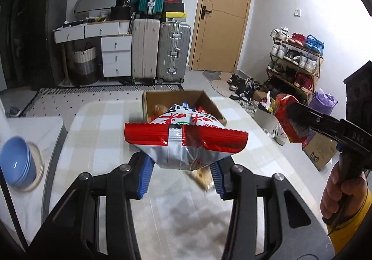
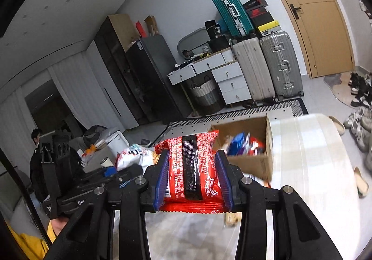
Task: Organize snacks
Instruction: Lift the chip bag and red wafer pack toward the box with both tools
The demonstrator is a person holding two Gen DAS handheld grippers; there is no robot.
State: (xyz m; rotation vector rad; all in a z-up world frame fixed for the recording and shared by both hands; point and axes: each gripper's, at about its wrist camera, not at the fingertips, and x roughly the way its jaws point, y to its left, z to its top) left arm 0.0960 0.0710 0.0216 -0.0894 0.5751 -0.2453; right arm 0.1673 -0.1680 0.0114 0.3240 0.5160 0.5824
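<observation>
Holding, left tool (image 1: 181, 174): it is clenching the lower end of a silver-and-red snack bag (image 1: 186, 141), which is hanging clear of the counter (image 1: 97, 120), short of the cardboard box (image 1: 204, 99).
Holding, right tool (image 2: 194, 176): it is gripping a red noodle packet (image 2: 193, 162) across its width, pads pressing on both long edges, up in the air on the near side of the cardboard box (image 2: 253, 162).
Cardboard box: it is sitting open on the counter, already carrying several packets.
Handling, snack bag: it is looking light, puffy and slick; the foil is buckling at the pinch, so gripping near the crimped seam seems safer than squeezing the air-filled belly.
Handling, noodle packet: it is seeming light but brittle inside; a gentle hold across the flat block should avoid crushing.
Step in hand: both packs are probably heading into the cardboard box.
Bowls (image 1: 16, 162): blue ones are stacking far left of the cardboard box.
</observation>
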